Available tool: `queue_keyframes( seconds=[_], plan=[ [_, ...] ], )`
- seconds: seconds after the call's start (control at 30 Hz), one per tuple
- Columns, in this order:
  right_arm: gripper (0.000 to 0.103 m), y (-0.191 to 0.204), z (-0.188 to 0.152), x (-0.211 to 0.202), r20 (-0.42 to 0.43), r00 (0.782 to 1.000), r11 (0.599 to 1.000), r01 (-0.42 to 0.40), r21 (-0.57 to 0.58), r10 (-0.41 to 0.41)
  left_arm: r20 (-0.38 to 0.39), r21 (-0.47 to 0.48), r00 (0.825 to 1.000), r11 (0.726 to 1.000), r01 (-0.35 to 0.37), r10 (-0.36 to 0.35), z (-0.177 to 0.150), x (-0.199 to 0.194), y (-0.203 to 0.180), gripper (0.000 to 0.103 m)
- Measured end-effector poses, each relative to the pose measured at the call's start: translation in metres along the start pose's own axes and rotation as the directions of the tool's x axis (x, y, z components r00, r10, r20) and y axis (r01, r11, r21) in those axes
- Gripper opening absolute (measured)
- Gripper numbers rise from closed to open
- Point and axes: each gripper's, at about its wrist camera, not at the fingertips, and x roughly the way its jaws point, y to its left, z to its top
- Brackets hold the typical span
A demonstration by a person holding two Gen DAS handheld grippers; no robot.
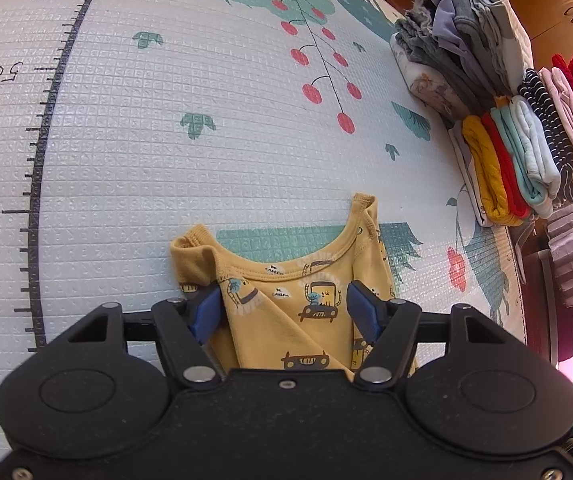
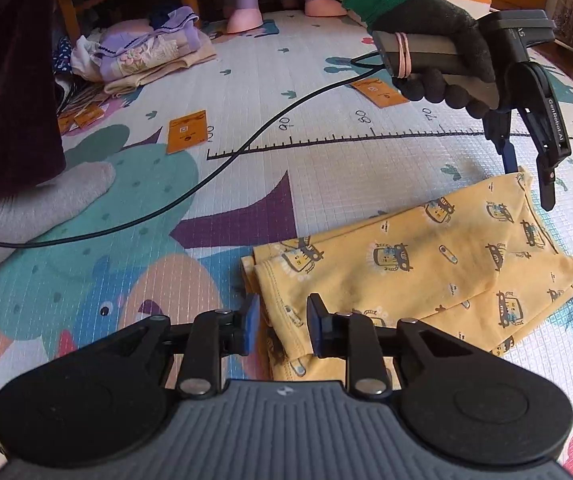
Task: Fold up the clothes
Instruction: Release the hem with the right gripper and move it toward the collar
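— How far along?
— Partly folded: the yellow shirt lies at lower centre on the play mat, sides turned in, printed with cartoon cars. Folded stacks wait upper right.
— The tongs?
— Left gripper wide; right gripper narrower — neither holding cloth.

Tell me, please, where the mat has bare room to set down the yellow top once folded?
Bare mat runs between the ruler line, the cherry print and the yellow top. The right edge is crowded with folded stacks. Near the cable lie orange cards.
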Motion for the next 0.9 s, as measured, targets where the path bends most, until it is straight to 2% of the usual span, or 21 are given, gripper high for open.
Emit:
queue_keyframes(
  seconds=[0.07, 0.17, 0.23, 0.33, 0.43, 0.47, 0.53, 0.63, 0.7, 0.73, 0.77, 0.8, 0.9],
  plan=[
    [0.029, -0.008, 0.002, 0.015, 0.003, 0.999, 0.999, 0.032, 0.043, -0.032, -0.001, 0.005, 1.0, 1.0, -0.001, 0.001, 0.0, 0.0, 0.0, 0.066],
    [0.028, -0.008, -0.007, 0.041, -0.071, 0.997, 0.998, 0.009, 0.066, -0.005, -0.01, -0.002, 1.0, 1.0, 0.0, 0.0, 0.001, -0.001, 0.0, 0.066],
    [0.028, -0.007, -0.007, 0.034, -0.046, 0.999, 0.997, 0.002, 0.078, 0.002, -0.037, 0.001, 0.999, 1.0, -0.01, 0.01, 0.003, -0.005, 0.0, 0.066],
    [0.028, -0.018, -0.001, 0.017, 0.007, 1.0, 0.993, 0.027, 0.116, -0.028, -0.051, 0.099, 0.998, 0.994, -0.039, 0.044, 0.004, -0.023, -0.005, 0.066],
    [0.028, -0.037, 0.005, 0.014, 0.029, 0.989, 0.983, 0.139, 0.12, -0.143, -0.009, 0.224, 0.996, 0.971, -0.079, 0.083, -0.002, -0.038, -0.014, 0.065],
    [0.028, -0.044, 0.007, 0.016, 0.033, 0.982, 0.978, 0.18, 0.107, -0.184, 0.01, 0.266, 0.997, 0.96, -0.082, 0.082, -0.005, -0.04, -0.019, 0.061],
    [0.028, -0.056, 0.01, 0.02, 0.052, 0.969, 0.967, 0.236, 0.09, -0.242, 0.057, 0.351, 0.994, 0.931, -0.103, 0.088, -0.013, -0.04, -0.03, 0.061],
    [0.028, -0.075, 0.015, 0.029, 0.066, 0.947, 0.948, 0.309, 0.08, -0.314, 0.095, 0.417, 0.992, 0.901, -0.119, 0.087, -0.019, -0.027, -0.039, 0.057],
    [0.028, -0.086, 0.015, 0.038, 0.07, 0.938, 0.938, 0.333, 0.093, -0.34, 0.082, 0.423, 0.992, 0.898, -0.119, 0.093, -0.019, -0.012, -0.036, 0.054],
    [0.028, -0.091, 0.013, 0.044, 0.051, 0.943, 0.941, 0.322, 0.108, -0.329, 0.082, 0.426, 0.99, 0.894, -0.137, 0.113, -0.02, -0.005, -0.034, 0.054],
    [0.028, -0.096, 0.01, 0.05, 0.027, 0.95, 0.944, 0.306, 0.126, -0.311, 0.082, 0.43, 0.988, 0.889, -0.155, 0.133, -0.02, 0.002, -0.032, 0.048],
    [0.028, -0.101, 0.006, 0.056, 0.004, 0.956, 0.946, 0.29, 0.143, -0.293, 0.081, 0.425, 0.986, 0.89, -0.164, 0.143, -0.02, 0.006, -0.03, 0.049],
    [0.029, -0.101, 0.002, 0.05, 0.014, 0.961, 0.949, 0.27, 0.164, -0.276, 0.076, 0.374, 0.989, 0.915, -0.149, 0.13, -0.013, -0.002, -0.025, 0.048]
  ],
)
